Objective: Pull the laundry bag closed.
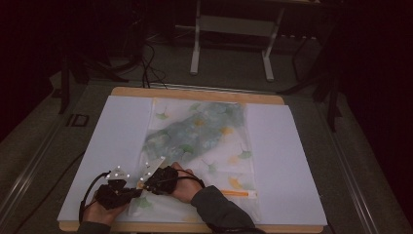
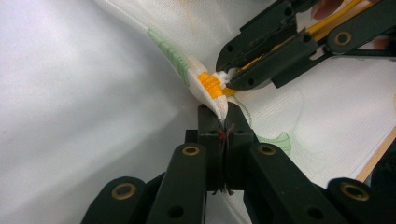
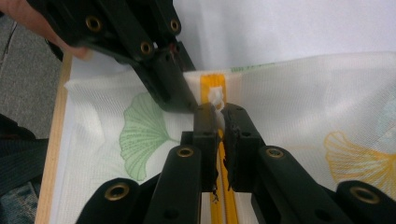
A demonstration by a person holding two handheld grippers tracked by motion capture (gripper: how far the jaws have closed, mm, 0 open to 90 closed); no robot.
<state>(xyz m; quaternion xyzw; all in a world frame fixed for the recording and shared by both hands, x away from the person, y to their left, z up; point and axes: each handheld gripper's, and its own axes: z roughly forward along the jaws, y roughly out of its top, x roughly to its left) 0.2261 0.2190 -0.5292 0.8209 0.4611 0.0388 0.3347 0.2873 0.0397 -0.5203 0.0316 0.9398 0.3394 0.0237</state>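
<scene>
A leaf-printed mesh zipper bag [image 1: 199, 141] is lying lengthwise on the table [image 1: 292, 161], toward twelve o'clock. At its near left corner, the left gripper [image 2: 223, 122] is clamping the fabric edge. Just beside it at three o'clock, the right gripper [image 3: 219, 111] is pinching the white zipper pull [image 3: 216, 96] on the orange zipper [image 3: 224, 186].

grippers: 2, lower left of the high view — left gripper [image 1: 127, 191], right gripper [image 1: 146, 181] | mesh pouch [image 1: 204, 141]: 1 | orange zipper [image 3: 212, 88]: 1 | white sheet [image 1: 282, 161]: 1 | wooden board [image 1: 195, 93]: 1
</scene>
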